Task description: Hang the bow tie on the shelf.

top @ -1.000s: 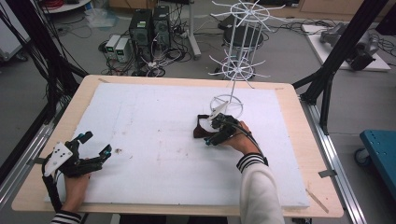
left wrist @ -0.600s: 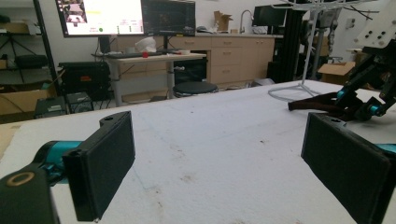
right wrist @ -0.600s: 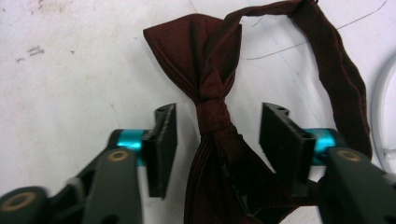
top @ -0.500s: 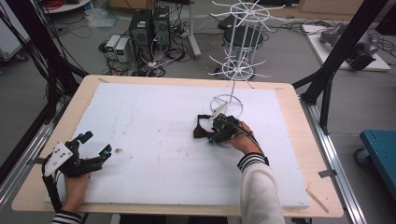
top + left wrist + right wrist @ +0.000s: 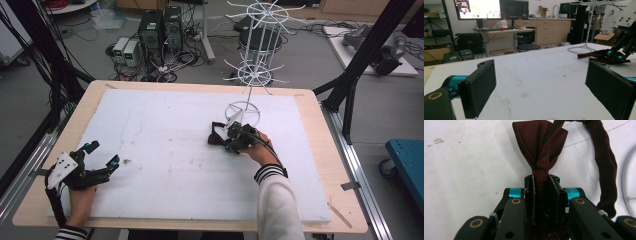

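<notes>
While left gripper waits open at table's near-left corner, right gripper, jaws just closing, pinches maroon bow tie at knot, beside white wire rack. Cloth looks soft, light, floppy; knot likely firmest hold.

The right gripper had black jaws with teal collars and brass-ringed screws; the left gripper carried a grey three-cornered plate and a black cable. The person wore a white sleeve with striped cuffs.
</notes>
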Demonstrator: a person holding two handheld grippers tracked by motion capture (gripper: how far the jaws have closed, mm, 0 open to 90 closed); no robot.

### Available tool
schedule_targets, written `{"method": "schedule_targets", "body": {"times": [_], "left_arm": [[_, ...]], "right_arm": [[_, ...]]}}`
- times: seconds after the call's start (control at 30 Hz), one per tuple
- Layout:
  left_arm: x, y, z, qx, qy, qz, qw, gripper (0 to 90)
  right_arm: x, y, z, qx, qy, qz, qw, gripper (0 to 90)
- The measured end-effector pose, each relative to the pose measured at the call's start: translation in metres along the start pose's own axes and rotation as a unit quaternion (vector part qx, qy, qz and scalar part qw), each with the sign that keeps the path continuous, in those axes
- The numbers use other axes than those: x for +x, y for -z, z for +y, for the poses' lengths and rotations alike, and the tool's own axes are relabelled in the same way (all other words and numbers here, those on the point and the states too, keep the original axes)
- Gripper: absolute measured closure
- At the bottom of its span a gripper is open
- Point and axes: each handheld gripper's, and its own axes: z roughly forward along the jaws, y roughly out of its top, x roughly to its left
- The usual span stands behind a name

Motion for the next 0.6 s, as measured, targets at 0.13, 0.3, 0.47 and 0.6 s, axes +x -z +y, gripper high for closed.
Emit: {"method": "schedule_targets", "body": {"times": [0.13, 0.3, 0.47, 0.6], "left_arm": [[0.0, 0.0, 0.0, 0.0, 0.0, 0.0, 1.0, 10.1], [0.0, 0.0, 0.0, 0.0, 0.0, 0.0, 1.0, 10.1], [0.0, 0.0, 0.0, 0.0, -0.001, 0.0, 1.0, 10.1], [0.0, 0.0, 0.0, 0.0, 0.0, 0.001, 1.0, 10.1]], "right_arm": [[0.001, 0.001, 0.001, 0.002, 0.006, -0.001, 1.0, 78.1], [0.001, 0.003, 0.001, -0.003, 0.002, -0.001, 1.0, 78.1], [0.004, 0.011, 0.003, -0.018, 0.002, 0.002, 0.9998, 78.1], [0.008, 0.018, 0.004, -0.035, 0.001, 0.004, 0.9994, 78.0]]}}
